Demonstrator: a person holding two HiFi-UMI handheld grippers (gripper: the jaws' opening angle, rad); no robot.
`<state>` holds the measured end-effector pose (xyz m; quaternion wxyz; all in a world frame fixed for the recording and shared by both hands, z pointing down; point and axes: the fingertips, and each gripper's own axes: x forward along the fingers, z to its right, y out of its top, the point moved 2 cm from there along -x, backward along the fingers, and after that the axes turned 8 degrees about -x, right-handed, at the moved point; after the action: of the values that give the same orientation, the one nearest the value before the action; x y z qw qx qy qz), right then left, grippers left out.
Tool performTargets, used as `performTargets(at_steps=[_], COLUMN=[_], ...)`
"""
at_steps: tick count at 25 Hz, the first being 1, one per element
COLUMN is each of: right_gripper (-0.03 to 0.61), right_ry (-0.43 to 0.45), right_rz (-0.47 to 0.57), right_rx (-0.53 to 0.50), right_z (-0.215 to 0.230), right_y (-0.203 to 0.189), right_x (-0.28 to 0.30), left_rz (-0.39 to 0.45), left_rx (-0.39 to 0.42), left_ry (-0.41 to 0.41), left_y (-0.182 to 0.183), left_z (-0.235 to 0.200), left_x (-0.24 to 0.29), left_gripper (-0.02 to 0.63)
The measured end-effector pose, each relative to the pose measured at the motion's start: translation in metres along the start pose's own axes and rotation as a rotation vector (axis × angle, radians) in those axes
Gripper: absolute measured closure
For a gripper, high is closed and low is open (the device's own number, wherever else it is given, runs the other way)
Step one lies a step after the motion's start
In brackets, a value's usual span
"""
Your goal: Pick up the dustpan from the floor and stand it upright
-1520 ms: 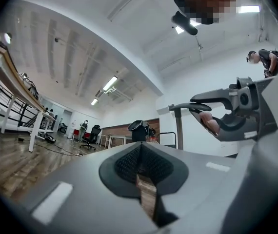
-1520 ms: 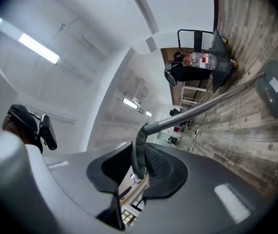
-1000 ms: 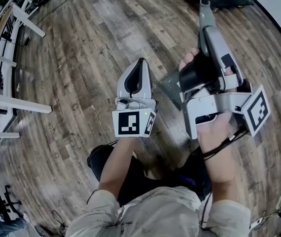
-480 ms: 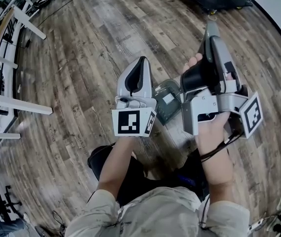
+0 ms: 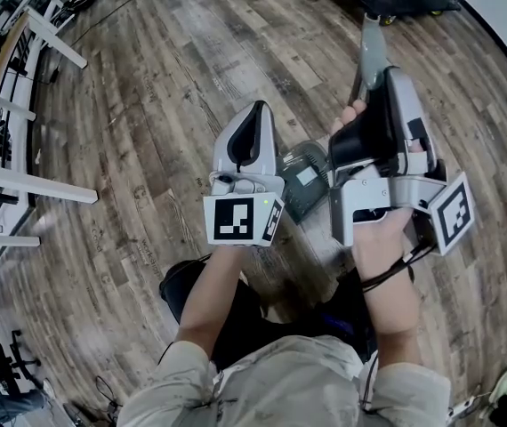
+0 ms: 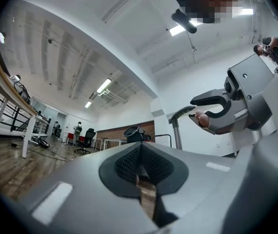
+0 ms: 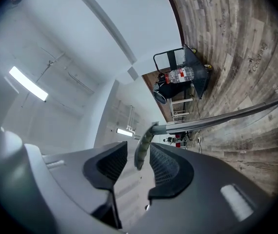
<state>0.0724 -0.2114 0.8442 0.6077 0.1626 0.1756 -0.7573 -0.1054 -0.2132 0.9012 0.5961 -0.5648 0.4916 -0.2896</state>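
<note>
The person's forearms (image 5: 207, 296) reach up from the bottom edge of the head view. At centre, the left gripper (image 6: 140, 165) has its pads pressed together on nothing. At centre right, the right gripper (image 7: 139, 164) has just been opening. Its jaws stand spread around the curved handle end (image 7: 142, 147) of the dustpan (image 5: 301, 178) (loose, not pinched). The pan rests on the wood floor (image 5: 147, 105) between both grippers. White table legs (image 5: 22, 185) line the left edge.
</note>
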Motion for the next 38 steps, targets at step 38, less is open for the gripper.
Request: performTargets(at_steps=[38], right_gripper=[0.574], right_ry=[-0.214], right_rz=[-0.255], right_rx=[-1.554], right_z=[0.159], right_y=[-0.101], right_x=[0.031], left_rz=[-0.149], left_rx=[-0.015], left_ry=[-0.107], left_y=[-0.051], left_z=[-0.109], left_x=[0.069], left_gripper=[0.594])
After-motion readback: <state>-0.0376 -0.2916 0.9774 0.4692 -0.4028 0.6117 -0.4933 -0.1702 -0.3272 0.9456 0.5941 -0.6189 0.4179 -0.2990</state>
